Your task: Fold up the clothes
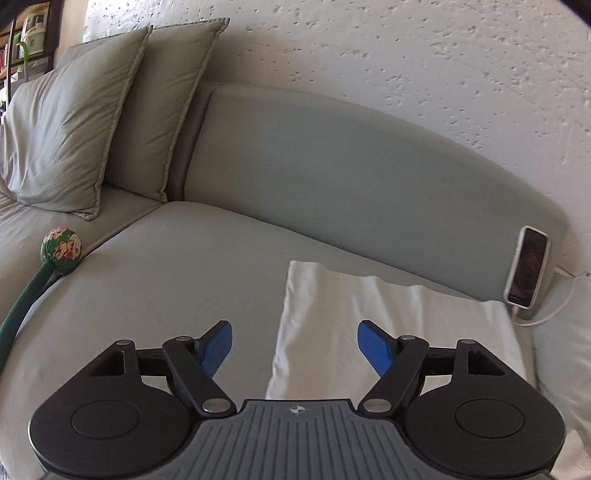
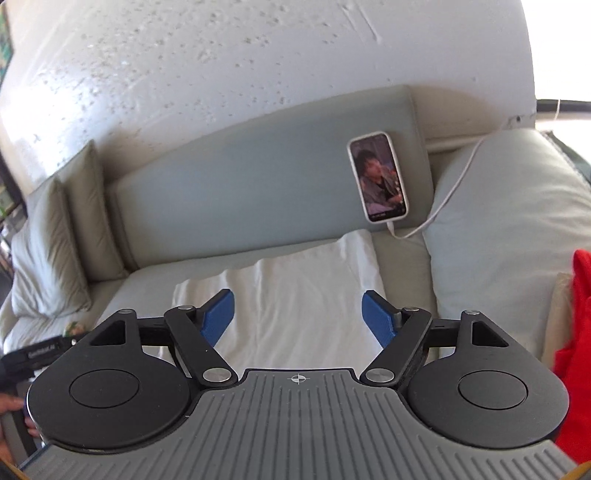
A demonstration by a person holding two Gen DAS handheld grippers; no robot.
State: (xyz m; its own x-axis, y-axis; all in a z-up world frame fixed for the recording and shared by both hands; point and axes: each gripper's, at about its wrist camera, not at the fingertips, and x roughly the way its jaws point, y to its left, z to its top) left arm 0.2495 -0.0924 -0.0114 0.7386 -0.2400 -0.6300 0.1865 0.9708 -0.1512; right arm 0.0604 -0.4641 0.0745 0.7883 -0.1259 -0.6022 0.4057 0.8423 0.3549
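White folded cotton garment [image 2: 291,295] lies flat on grey-green sofa seat [image 1: 166,280], below propped phone [image 2: 378,175]. Left gripper [image 1: 295,347] & right gripper [image 2: 299,315] above it, jaws wide apart, holding nothing.

the near edge of the white folded garment [image 1: 388,332] is hidden behind the gripper body in both wrist views. the red cloth [image 2: 576,332] is cut off by the right edge, so its shape cannot be told. the green padded stick [image 1: 22,306] is cropped at the left edge. the shelf contents [image 1: 26,33] are too blurred to be read.
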